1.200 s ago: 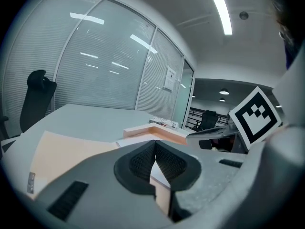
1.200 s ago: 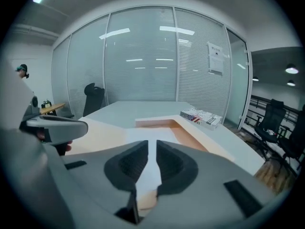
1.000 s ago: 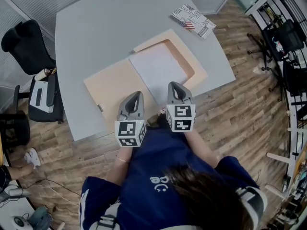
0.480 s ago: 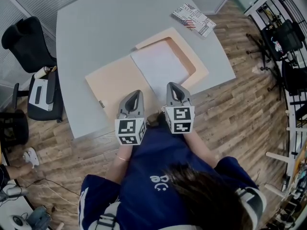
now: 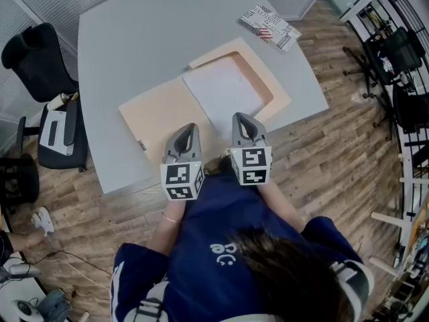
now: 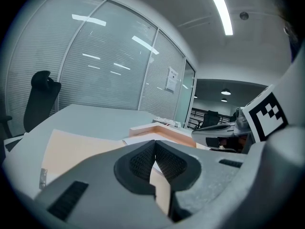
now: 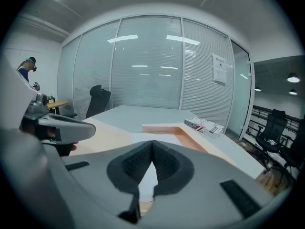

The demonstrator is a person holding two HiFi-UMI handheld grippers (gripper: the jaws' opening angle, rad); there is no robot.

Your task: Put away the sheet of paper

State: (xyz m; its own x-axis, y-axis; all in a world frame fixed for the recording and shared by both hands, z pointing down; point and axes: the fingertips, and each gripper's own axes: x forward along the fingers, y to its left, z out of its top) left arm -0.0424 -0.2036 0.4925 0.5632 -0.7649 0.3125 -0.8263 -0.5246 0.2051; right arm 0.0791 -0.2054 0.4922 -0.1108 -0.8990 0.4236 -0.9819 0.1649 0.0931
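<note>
A white sheet of paper (image 5: 221, 91) lies on the right half of an open manila folder (image 5: 157, 116) on the grey table (image 5: 134, 39). Both grippers hover over the table's near edge, in front of the person. My left gripper (image 5: 190, 127) is shut and empty above the folder's left flap (image 6: 71, 149). My right gripper (image 5: 241, 117) is shut and empty over the near corner of the sheet (image 7: 157, 137). In the right gripper view the left gripper (image 7: 62, 125) shows beside it, and the folder's raised right edge (image 7: 202, 144) runs off ahead.
A printed booklet (image 5: 270, 27) lies at the table's far right corner, also seen as the booklet (image 7: 204, 125) ahead. A black office chair (image 5: 33, 56) stands left of the table. Racks and stands (image 5: 395, 52) crowd the right side of the wooden floor.
</note>
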